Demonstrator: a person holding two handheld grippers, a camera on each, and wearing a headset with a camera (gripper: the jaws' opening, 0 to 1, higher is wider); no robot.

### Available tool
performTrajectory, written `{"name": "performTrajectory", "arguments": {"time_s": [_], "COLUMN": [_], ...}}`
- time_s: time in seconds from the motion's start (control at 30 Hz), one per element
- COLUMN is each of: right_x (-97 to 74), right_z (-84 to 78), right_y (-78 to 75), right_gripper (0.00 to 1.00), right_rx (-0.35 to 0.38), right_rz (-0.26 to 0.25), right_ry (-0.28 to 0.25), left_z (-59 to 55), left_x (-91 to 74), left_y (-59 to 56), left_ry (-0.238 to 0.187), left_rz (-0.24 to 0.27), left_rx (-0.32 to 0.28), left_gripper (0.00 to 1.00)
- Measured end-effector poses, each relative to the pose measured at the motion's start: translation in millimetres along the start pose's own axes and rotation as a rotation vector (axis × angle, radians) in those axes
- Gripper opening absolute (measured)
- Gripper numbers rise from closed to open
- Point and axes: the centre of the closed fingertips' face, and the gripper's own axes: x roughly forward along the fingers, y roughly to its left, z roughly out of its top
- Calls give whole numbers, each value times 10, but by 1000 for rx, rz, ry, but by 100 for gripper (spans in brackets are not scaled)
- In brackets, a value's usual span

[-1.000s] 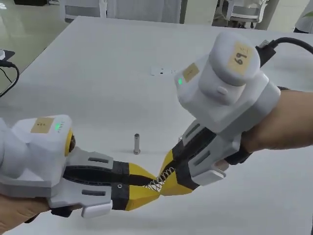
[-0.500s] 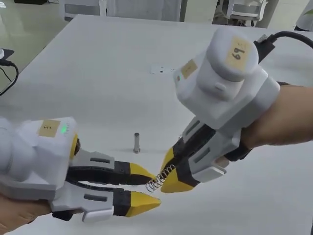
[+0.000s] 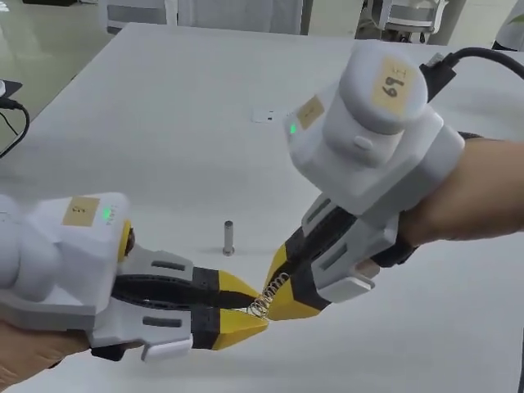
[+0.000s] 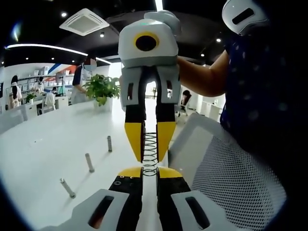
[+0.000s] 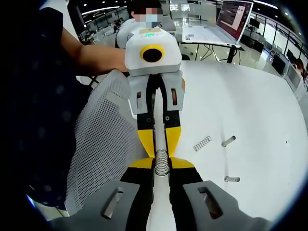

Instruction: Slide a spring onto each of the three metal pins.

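pointing at left tongs (image 3: 259, 316), spring (image 3: 273, 292) slanted

Silver spring (image 3: 269, 295); white table (image 3: 164, 123); pin (image 3: 228, 238) seemingly grey.

left gripper (image 3: 246, 318): white housing, black jaw arms, yellow tips, green lamp (image 3: 106, 215), tan sticker (image 3: 80, 210) | right gripper (image 3: 282, 301): same colours, tan label (image 3: 395, 85) marked "69" on its top | cable (image 3: 479, 59): black, at right gripper's rear | headset (image 4: 243, 14): white | top (image 4: 255, 96): dark blue, finely dotted
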Motion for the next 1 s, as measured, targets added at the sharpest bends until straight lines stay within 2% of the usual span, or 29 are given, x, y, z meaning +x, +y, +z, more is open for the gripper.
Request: {"name": "performTrajectory", "arguments": {"time_s": [0.37,0.47,0.57,0.8,1.0], "right_x": [-3,-14,-23,-61,-139], "right_z": [2,-30,-55,-148,-256], "right_y": [-18,-46,-76,-171,-294], "right_gripper": [8,8,8,8,8], "right_rx": [-2,-7,-3,12,29], "right_rz": [1,-9,-12,-36,-81], "right_ry": [17,35,43,68,93], "left_z": [-4,6,0,-65,-129], "left_x": [21,24,17,-49,-133], "left_y": [12,28,42,109,194], "left_ry": [8,1,3,2,-1], "left_rz": [-5,-2,0,33,88], "left_rx": [-10,-28,-35,-64,-86], "left_gripper": [3,10,11,17,28]}}
